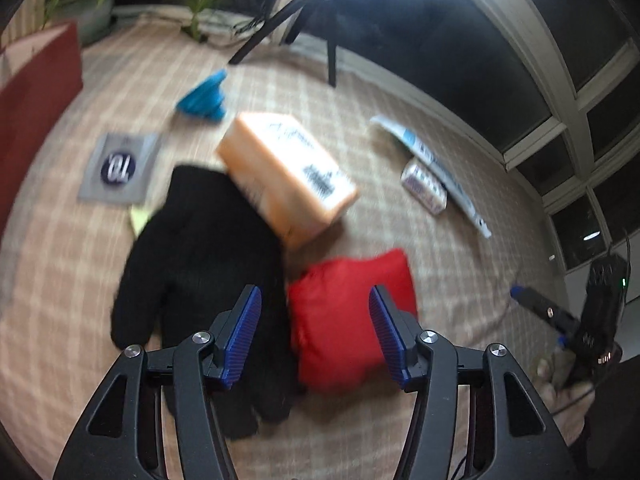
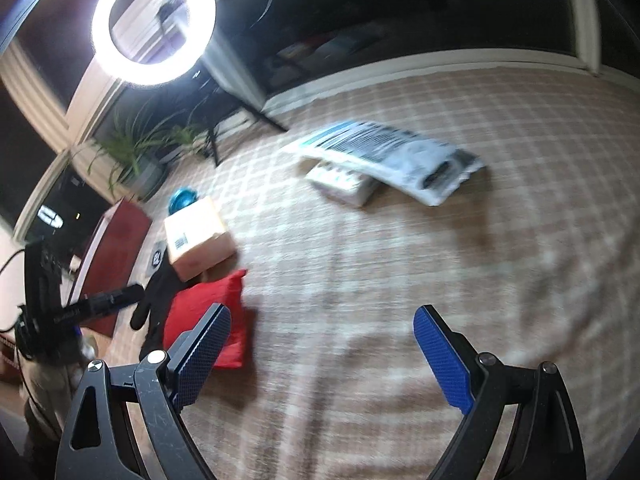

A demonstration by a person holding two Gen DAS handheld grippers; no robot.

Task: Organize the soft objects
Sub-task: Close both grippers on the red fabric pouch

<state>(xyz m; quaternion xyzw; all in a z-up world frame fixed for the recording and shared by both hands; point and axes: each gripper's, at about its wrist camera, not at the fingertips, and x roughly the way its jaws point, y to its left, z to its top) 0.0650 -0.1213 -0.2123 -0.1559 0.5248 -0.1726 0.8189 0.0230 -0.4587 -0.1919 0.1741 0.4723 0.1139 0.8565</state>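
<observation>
In the left wrist view, my left gripper (image 1: pixel 314 292) stands open just above a red soft pouch (image 1: pixel 344 320), its pads not pressing on it. A black knit glove (image 1: pixel 192 248) lies flat to the left of the pouch. An orange block with a printed label (image 1: pixel 284 176) rests partly on the glove. My right gripper (image 2: pixel 322 312) is wide open over bare checked cloth (image 2: pixel 400 260), with nothing between its fingers. In the right wrist view, the red pouch (image 2: pixel 236 332), the glove (image 2: pixel 156 292) and the orange block (image 2: pixel 198 236) lie to its left.
A blue object (image 1: pixel 204 96), a grey packet (image 1: pixel 120 168) and a yellow scrap (image 1: pixel 140 216) lie further back on the left. A small white pack (image 2: pixel 344 180) sits under a long white package (image 2: pixel 392 156). A red box (image 2: pixel 116 256), a potted plant (image 2: pixel 132 156) and a ring light (image 2: pixel 154 20) on a tripod border the cloth.
</observation>
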